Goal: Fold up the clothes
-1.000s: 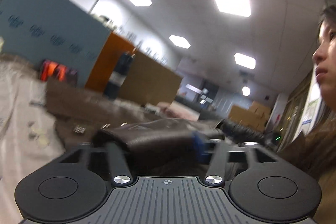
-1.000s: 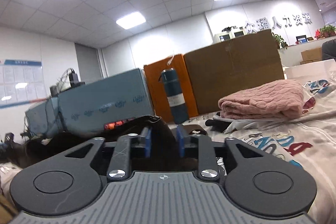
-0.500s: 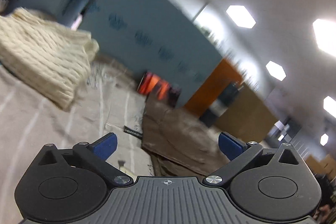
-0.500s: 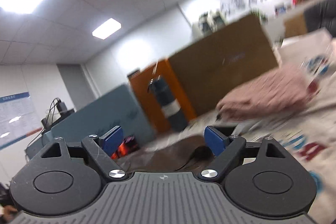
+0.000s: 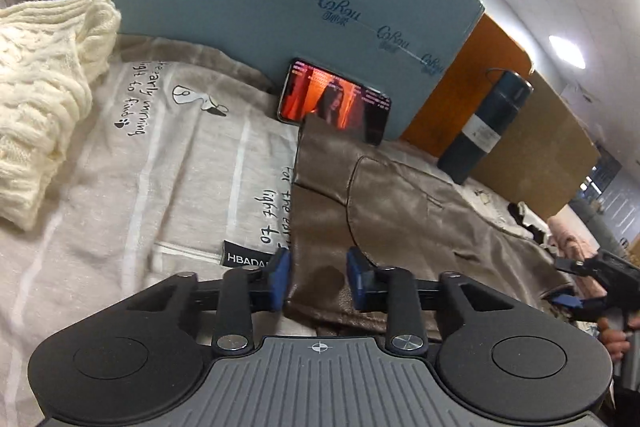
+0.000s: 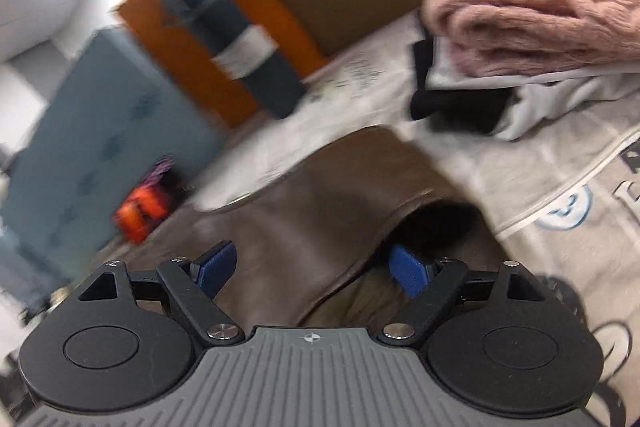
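Brown leather garment (image 5: 400, 219) lies flat on the bedsheet (image 5: 160, 167), partly folded, more folds left. Left gripper (image 5: 318, 279), jaws just closing, straddles its near edge unpressed; right gripper (image 6: 312, 269) gapes wide above it, empty.

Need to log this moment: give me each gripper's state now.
Left gripper: fingers just closing, part open around the brown garment edge, not pinching.
Right gripper: open wide over it, holding nothing.

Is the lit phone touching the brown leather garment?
Cannot tell. In the left wrist view the garment's far corner overlaps the phone's lower edge, but overlap alone doesn't show contact; the right wrist view is too blurred to settle it.
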The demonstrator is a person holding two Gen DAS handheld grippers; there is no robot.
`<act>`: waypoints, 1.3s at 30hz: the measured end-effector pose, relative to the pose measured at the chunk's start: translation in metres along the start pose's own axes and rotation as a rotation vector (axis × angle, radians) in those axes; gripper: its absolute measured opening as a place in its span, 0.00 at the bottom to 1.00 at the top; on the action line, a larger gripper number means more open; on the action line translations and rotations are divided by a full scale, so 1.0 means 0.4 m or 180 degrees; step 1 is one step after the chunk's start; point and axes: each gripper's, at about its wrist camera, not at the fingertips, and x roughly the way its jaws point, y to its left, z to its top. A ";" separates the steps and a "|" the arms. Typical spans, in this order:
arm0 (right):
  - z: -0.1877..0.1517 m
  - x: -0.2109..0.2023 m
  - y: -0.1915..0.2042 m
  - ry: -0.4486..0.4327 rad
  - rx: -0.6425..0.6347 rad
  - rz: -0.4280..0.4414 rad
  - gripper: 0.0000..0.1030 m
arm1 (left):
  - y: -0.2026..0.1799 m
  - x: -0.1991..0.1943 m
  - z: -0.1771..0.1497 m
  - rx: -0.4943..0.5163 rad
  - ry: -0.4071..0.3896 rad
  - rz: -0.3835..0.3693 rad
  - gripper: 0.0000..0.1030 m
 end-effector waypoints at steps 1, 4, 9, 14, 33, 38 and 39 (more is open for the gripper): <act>0.003 0.009 -0.003 -0.0022 -0.0008 0.0014 0.78 | 0.002 -0.004 -0.002 0.0006 -0.0004 -0.0018 0.25; 0.003 0.026 0.008 -0.0116 -0.0076 0.0043 0.63 | -0.006 -0.004 -0.004 0.0098 0.0012 -0.0060 0.25; -0.013 0.044 0.057 -0.0086 -0.0557 0.0112 0.27 | -0.024 -0.012 -0.007 0.0256 -0.0007 -0.0107 0.25; 0.048 0.045 0.047 -0.0322 -0.0653 -0.0159 0.05 | -0.042 -0.006 -0.014 0.0422 0.0053 -0.0069 0.25; -0.133 -0.158 0.086 0.0243 -0.1629 0.0901 0.80 | -0.109 -0.220 -0.157 0.0852 0.0177 -0.0318 0.85; -0.241 -0.143 0.103 0.0472 -0.2122 0.0578 0.64 | -0.195 -0.240 -0.225 0.1728 -0.0022 0.0176 0.19; -0.258 -0.150 0.101 0.0433 -0.2192 0.0555 0.58 | -0.201 -0.248 -0.229 0.1760 -0.0076 0.0157 0.16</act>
